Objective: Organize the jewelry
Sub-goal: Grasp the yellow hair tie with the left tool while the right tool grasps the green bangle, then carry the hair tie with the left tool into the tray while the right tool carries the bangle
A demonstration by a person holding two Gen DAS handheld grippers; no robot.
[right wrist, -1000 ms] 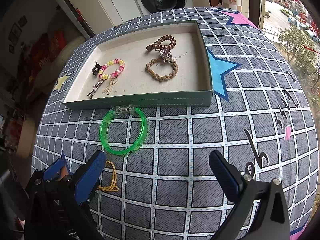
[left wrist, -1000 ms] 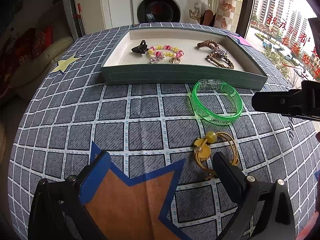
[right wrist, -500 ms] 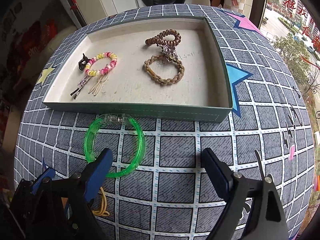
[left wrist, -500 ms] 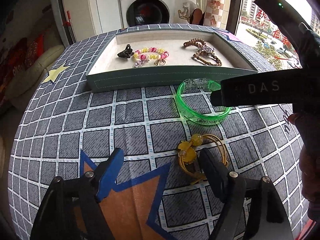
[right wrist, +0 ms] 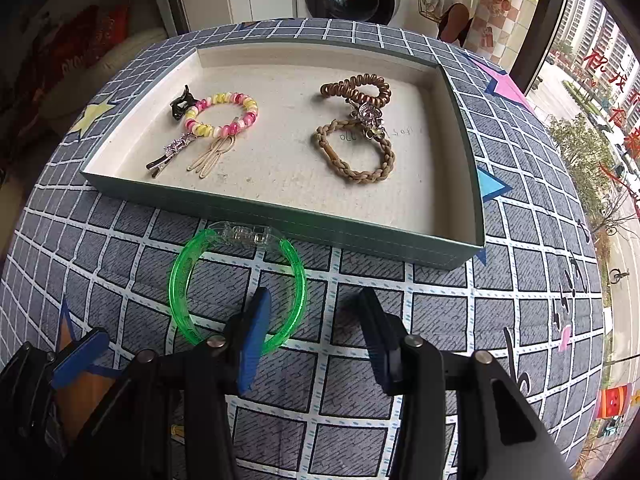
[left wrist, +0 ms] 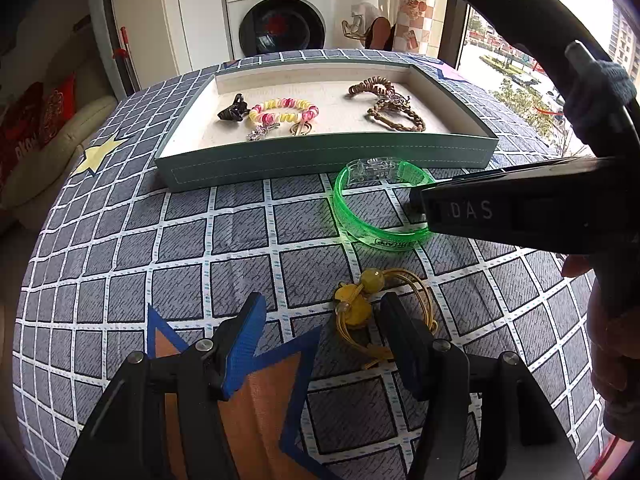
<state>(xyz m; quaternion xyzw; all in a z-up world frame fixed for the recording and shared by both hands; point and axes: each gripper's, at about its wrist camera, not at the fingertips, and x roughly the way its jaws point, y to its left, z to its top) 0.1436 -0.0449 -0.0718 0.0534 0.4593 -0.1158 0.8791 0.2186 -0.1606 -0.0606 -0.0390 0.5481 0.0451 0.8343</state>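
Observation:
A clear green bangle lies on the checked cloth just in front of the green tray; it also shows in the left wrist view. My right gripper is open, its left finger over the bangle's inside, its right finger outside the ring. A yellow hair tie with beads lies nearer. My left gripper is open around its beaded end, low over the cloth. The tray holds a pink-yellow bracelet, a black clip, a brown coil tie and a braided bracelet.
The right gripper's body crosses the right side of the left wrist view, above the bangle. The tray stands at the far side of the round table. A sofa is left, a washing machine behind.
Both grippers have moved forward and down. The right gripper has come over the green bangle and narrowed. The left gripper has closed in on the yellow hair tie and narrowed.

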